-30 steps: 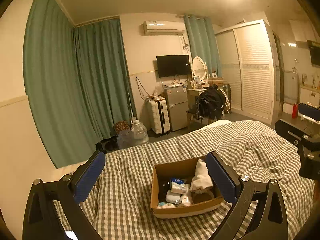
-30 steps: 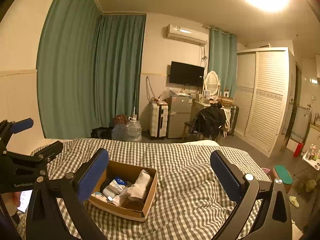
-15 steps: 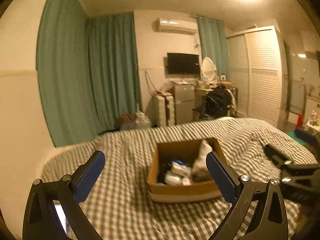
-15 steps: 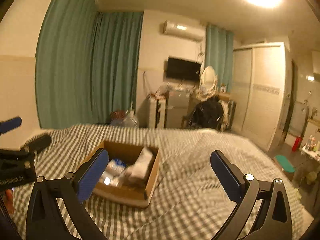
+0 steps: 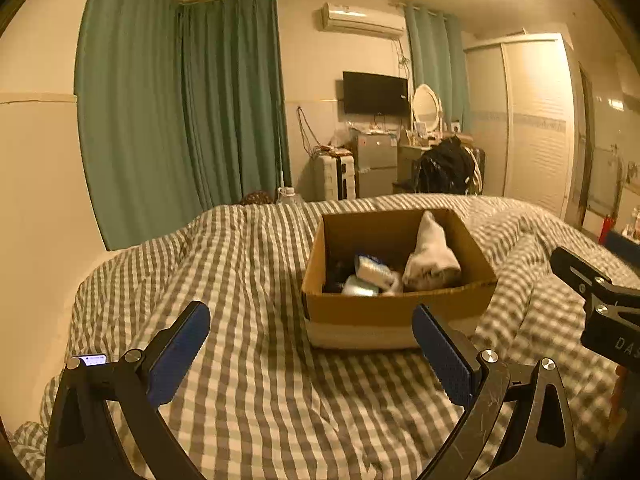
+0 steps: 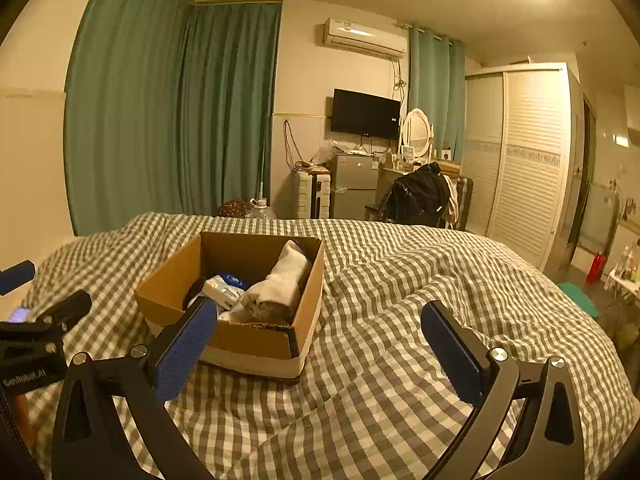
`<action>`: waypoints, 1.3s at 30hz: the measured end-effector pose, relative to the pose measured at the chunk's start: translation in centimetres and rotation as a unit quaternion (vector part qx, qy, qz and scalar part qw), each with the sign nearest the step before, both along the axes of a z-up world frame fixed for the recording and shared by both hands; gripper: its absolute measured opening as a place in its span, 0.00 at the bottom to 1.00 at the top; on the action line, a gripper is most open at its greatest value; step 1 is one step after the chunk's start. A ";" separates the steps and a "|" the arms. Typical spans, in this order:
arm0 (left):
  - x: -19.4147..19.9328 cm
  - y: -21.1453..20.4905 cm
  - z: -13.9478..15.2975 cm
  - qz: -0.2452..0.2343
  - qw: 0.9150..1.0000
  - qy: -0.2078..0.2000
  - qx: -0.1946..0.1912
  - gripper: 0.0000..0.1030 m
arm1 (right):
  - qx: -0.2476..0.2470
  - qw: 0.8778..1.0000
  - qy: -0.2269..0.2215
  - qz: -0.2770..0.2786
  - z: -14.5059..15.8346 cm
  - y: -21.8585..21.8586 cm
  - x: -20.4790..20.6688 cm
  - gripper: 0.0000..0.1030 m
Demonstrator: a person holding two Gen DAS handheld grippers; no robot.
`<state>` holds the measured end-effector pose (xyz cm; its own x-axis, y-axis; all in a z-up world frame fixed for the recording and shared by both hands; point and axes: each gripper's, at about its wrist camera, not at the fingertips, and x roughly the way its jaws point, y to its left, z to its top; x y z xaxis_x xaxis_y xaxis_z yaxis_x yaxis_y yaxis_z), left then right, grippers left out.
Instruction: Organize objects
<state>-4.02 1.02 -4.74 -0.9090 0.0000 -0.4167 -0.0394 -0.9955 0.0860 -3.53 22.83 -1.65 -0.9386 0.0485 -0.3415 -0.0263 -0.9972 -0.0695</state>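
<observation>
1 open cardboard box (image 5: 396,308), white sock (image 5: 430,256) inside

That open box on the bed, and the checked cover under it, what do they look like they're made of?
The box looks like plain brown cardboard, matte, with a raw torn-looking edge at its front rim and a pale band around its base, perhaps tape or paper. The checked cover looks like soft woven fabric, probably cotton, since it puckers into loose folds and ridges and shows no shine.

A gray checked duvet (image 6: 400,300) covers the bed. Teal curtains (image 6: 168,120) hang at left; a black TV (image 6: 365,114), air conditioner (image 6: 362,38), small fridge (image 6: 354,186), white suitcase (image 6: 312,195) and louvered wardrobe (image 6: 524,160) stand beyond.
</observation>
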 end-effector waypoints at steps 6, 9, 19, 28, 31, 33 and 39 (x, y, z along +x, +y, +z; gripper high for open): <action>0.0 0.2 -0.5 -0.002 1.000 -0.005 -0.008 1.00 | 0.020 1.000 -0.011 0.002 -1.1 -1.0 -0.3 0.99; -0.2 -0.1 -0.6 -0.001 1.000 -0.011 -0.002 1.00 | 0.017 1.000 -0.009 0.000 -1.2 -1.0 -0.2 0.99; -0.2 -0.1 -0.7 0.000 1.000 -0.014 -0.007 1.00 | 0.016 1.000 -0.014 -0.003 -1.4 -1.1 -0.3 0.99; -0.3 -0.3 -0.9 0.002 1.000 -0.016 -0.006 1.00 | 0.016 1.000 -0.020 -0.005 -1.6 -1.1 -0.4 0.99; -0.4 -0.3 -0.9 0.003 1.000 -0.016 -0.005 1.00 | 0.018 1.000 -0.019 -0.004 -1.6 -1.1 -0.4 0.99; -0.4 -0.4 -0.9 0.003 1.000 -0.017 -0.005 1.00 | 0.020 1.000 -0.019 -0.004 -1.7 -1.2 -0.4 0.99; -0.4 -0.4 -0.9 0.002 1.000 -0.021 -0.002 1.00 | 0.021 1.000 -0.019 -0.004 -1.7 -1.3 -0.4 0.99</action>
